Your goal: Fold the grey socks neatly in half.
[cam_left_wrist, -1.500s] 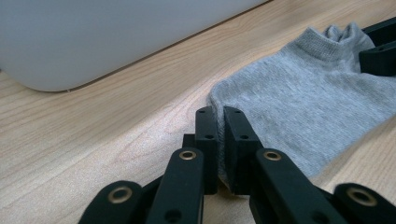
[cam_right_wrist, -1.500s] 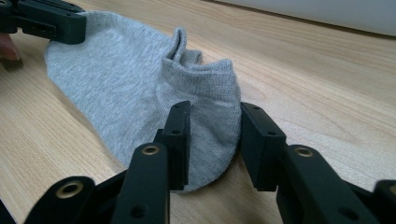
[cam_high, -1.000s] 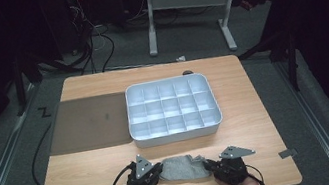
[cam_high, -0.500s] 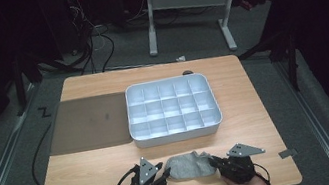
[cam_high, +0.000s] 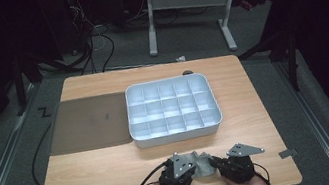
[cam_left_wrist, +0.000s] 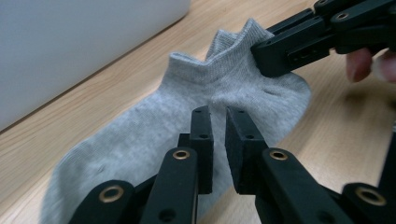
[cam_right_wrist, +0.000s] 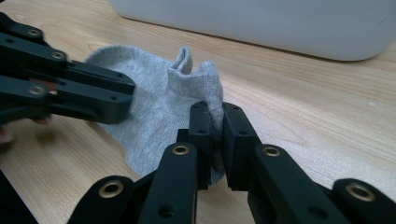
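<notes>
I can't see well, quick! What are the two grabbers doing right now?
Left gripper: jaws just been closing, a small gap between them, over the grey sock.
Right gripper: shut on the sock's edge.

No readable text, label, brand, number or sign anywhere you look. Grey sock [cam_left_wrist: 196,112]: plain knit, no logo. White compartment tray [cam_high: 177,133]: blank walls. Tabletop [cam_high: 96,180]: bare wood grain; dark mat [cam_high: 86,123] unmarked. Your claws: black, no markings legible. Background gear too dark and small to read.
</notes>
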`<state>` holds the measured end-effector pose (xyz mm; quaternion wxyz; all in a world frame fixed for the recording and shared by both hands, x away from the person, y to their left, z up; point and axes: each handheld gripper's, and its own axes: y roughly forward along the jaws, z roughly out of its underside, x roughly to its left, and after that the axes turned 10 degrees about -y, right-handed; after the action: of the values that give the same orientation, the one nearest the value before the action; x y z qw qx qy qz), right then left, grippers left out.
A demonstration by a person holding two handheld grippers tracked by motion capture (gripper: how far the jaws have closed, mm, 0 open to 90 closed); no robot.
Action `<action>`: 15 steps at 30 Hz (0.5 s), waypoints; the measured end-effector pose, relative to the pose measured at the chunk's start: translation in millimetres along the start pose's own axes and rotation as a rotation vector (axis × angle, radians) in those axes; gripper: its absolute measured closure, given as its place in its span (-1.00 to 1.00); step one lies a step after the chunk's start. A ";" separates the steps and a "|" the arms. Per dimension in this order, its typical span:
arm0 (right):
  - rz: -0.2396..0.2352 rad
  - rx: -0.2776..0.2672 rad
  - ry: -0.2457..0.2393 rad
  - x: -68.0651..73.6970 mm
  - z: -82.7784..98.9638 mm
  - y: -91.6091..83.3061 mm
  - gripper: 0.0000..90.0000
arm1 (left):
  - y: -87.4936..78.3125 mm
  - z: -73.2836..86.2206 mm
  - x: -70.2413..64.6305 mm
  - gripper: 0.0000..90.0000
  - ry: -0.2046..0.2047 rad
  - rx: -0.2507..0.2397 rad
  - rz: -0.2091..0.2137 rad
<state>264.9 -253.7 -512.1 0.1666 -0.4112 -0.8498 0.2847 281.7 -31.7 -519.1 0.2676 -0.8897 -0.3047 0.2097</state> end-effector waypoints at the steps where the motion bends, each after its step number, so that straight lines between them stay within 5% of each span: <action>1: -0.001 0.000 -0.003 -0.4 0.2 0.3 0.87 | 1.8 0.1 -0.6 0.83 0.003 0.008 -0.002; 7: -0.019 -0.010 0.006 -0.1 -1.7 -2.8 0.87 | 10.2 6.1 -4.8 0.90 0.038 0.047 -0.050; 12: -0.068 -0.077 0.006 9.6 -11.1 -13.3 0.88 | 11.2 6.4 -5.5 0.91 0.030 0.044 -0.046; 15: -0.056 -0.085 -0.016 15.4 -14.4 -15.3 0.89 | 12.1 6.5 -7.0 0.91 0.023 0.040 -0.029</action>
<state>253.8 -244.2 -490.6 0.1499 -0.3917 -0.8737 0.2467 278.4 -42.1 -529.9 0.2918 -0.8821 -0.3102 0.2015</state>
